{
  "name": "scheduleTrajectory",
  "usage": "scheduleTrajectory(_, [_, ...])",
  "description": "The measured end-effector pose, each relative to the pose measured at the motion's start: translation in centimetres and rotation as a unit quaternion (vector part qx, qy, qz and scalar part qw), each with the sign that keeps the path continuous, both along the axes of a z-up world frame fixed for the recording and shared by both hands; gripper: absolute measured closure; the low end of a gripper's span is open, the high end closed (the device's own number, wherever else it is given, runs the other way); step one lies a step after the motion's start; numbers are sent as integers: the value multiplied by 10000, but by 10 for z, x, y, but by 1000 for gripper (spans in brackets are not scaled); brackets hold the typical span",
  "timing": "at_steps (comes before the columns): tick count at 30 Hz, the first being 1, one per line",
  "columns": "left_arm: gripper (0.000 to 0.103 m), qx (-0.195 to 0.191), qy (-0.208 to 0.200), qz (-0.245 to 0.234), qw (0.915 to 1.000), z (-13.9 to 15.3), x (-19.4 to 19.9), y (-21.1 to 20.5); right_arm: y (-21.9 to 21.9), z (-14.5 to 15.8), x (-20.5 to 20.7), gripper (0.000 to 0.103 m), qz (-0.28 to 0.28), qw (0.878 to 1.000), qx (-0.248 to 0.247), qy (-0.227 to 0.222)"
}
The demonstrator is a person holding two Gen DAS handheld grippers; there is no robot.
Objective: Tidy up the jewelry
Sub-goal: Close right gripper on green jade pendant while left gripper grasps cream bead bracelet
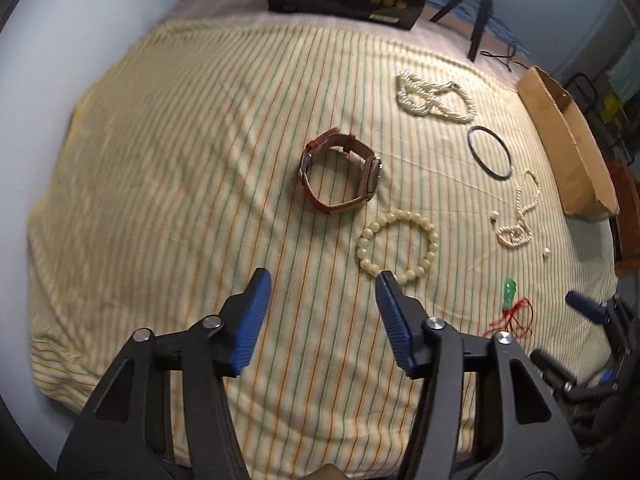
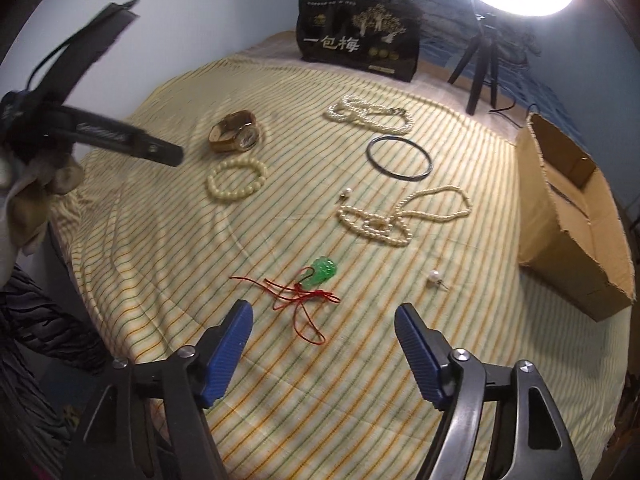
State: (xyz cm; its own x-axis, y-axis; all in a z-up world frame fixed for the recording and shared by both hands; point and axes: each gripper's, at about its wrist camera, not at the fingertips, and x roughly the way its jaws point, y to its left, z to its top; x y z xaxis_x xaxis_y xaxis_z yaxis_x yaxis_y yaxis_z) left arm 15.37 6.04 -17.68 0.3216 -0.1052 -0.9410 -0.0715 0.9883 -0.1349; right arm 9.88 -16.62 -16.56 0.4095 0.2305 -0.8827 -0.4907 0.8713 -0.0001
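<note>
Jewelry lies spread on a striped cloth. Left wrist view: the left gripper is above the cloth, jaws spread apart and holding nothing. Just ahead of its right fingertip lies a pale bead bracelet. Farther ahead sits a brown-strapped watch. Ahead and to the right lie a black ring bangle, a thin pearl necklace and a heaped pearl strand. A cardboard box stands at the far right.

Right wrist view: the right gripper is above the cloth, jaws apart and empty. Directly ahead, between the fingertips, lies a green pendant on a red cord. A loose pearl stud lies ahead to the right, near the box.
</note>
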Motion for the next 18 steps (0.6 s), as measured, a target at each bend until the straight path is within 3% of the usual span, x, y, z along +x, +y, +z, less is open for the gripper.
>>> scheduleTrajectory(4, [47,-137,32,87,9999,-5,8,0,5,-4,4,36,93,9999,62,108])
scheduleTrajectory(7, [54,-182,101,121,9997,-10,14,-2,8,-8,8,40,121,9997,72,189])
scheduleTrajectory(14, [55,-173,182,31,9997,-21,24,-17,7,-17,15,44,95,9994,100,327])
scheduleTrajectory(18, [64,-121,283,39,9995,-30,30,-19,7,-20,16,47,112,9993,99,355])
